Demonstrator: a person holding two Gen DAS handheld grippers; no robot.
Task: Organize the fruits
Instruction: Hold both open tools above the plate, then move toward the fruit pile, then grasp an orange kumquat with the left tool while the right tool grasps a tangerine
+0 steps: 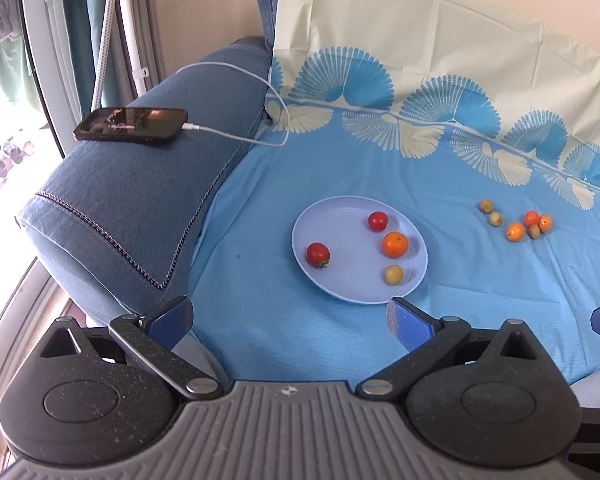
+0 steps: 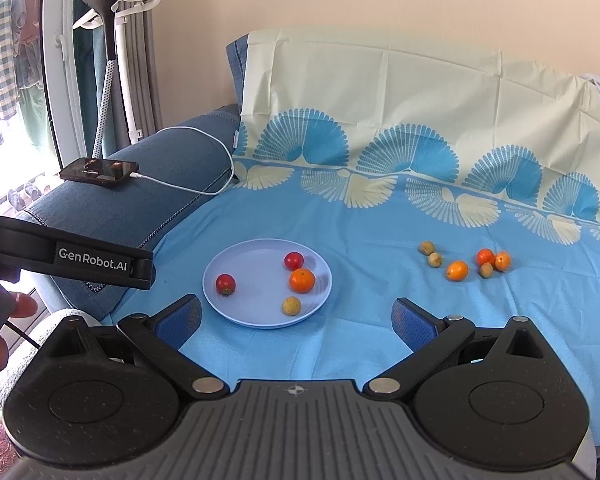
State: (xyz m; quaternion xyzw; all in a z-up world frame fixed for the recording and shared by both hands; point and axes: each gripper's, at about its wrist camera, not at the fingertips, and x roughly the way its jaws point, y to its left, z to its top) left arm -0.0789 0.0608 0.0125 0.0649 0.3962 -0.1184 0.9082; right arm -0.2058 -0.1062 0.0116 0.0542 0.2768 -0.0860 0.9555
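Left gripper [image 1: 290, 320]: jaws wide apart, empty, near the plate [image 1: 340, 280].
Right gripper [image 2: 296, 320]: also spread, empty.
Loose fruits [image 2: 466, 262]: right of plate.

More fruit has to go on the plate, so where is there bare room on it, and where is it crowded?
The plate is bare through its middle and near-left, between the strawberry and the orange. Its right half is crowded by the tomato, the orange and a yellowish fruit. Bare sheet separates the plate from the loose fruit cluster.
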